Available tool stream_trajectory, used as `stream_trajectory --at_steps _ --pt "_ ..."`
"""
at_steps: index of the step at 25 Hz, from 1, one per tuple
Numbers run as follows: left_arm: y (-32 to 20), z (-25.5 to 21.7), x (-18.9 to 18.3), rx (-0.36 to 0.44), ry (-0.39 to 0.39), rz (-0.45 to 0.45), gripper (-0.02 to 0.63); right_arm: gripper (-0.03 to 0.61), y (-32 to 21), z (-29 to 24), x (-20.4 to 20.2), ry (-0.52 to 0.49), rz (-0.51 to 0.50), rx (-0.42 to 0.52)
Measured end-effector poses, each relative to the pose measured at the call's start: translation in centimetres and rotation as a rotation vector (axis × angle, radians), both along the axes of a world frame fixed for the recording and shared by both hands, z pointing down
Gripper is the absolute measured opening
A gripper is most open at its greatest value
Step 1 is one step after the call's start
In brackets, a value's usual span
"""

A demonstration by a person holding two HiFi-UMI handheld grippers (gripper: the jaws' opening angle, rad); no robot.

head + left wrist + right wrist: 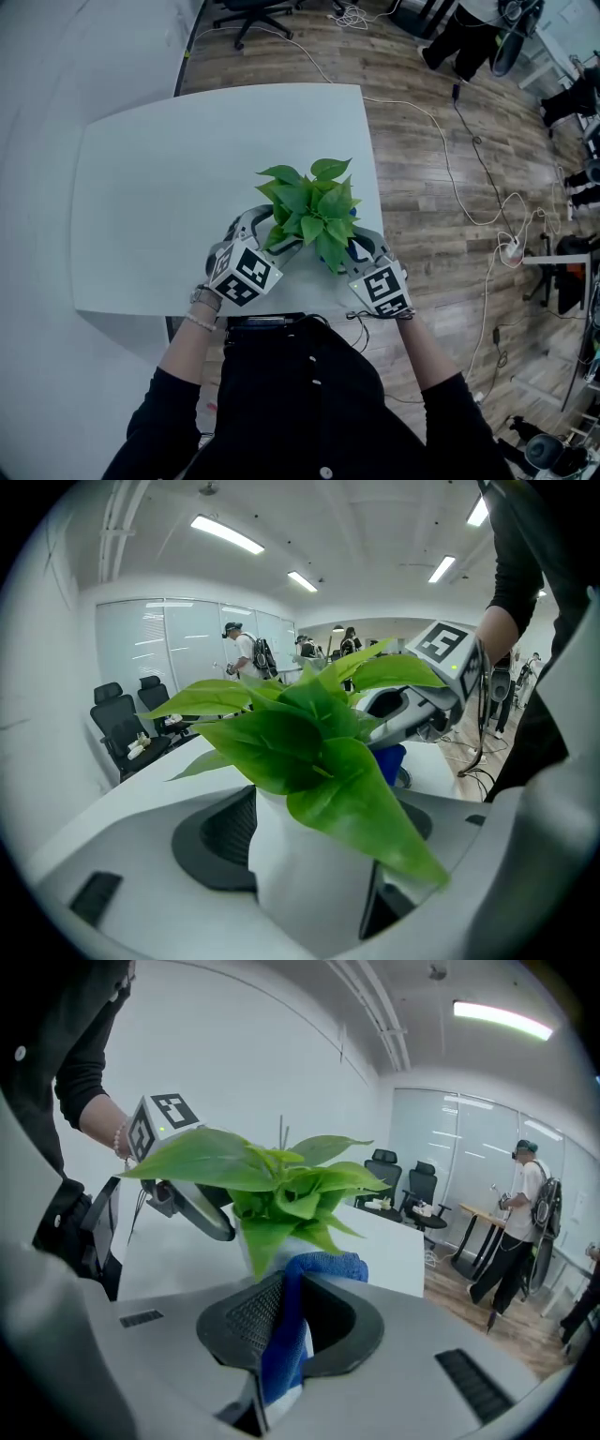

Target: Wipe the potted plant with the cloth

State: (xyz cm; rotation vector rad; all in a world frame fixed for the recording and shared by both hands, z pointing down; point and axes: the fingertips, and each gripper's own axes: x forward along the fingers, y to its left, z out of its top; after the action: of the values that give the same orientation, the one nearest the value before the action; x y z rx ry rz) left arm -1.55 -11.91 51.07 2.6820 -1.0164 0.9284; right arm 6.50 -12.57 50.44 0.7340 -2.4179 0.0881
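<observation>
The potted plant [309,206] stands at the near edge of the white table [150,197], with broad green leaves [300,733] over a white pot [309,874]. My left gripper [265,228] is shut on the pot, with a jaw pressed to each side of it in the left gripper view. My right gripper [281,1326] is shut on a blue cloth [286,1335], which hangs between its jaws. The cloth's top edge lies just under the near leaves [272,1185], at the plant's right side. A little of the blue cloth [353,249] shows below the leaves in the head view.
The table's near edge runs right under both grippers, with my dark-clothed body behind it. Right of the table lies wooden floor with white cables [450,169] and a power strip [511,251]. Office chairs [253,14] and standing people [511,1232] are farther off.
</observation>
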Motion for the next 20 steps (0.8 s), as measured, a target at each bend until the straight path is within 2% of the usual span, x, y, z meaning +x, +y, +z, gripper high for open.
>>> stream_trajectory --at_steps 8,13,20 --pt "0.1 0.1 0.2 -0.003 0.005 0.0 0.331 0.075 -5.9 -1.4 -1.5 0.064 -0.163 0.106" --pt "0.0 0.1 0.3 -0.003 0.005 -0.02 0.33 0.075 -6.3 -1.1 -1.6 0.069 -0.161 0.099" --pt "0.1 0.1 0.2 0.004 -0.006 -0.04 0.325 0.075 -2.4 -0.2 -0.8 0.067 -0.107 0.066"
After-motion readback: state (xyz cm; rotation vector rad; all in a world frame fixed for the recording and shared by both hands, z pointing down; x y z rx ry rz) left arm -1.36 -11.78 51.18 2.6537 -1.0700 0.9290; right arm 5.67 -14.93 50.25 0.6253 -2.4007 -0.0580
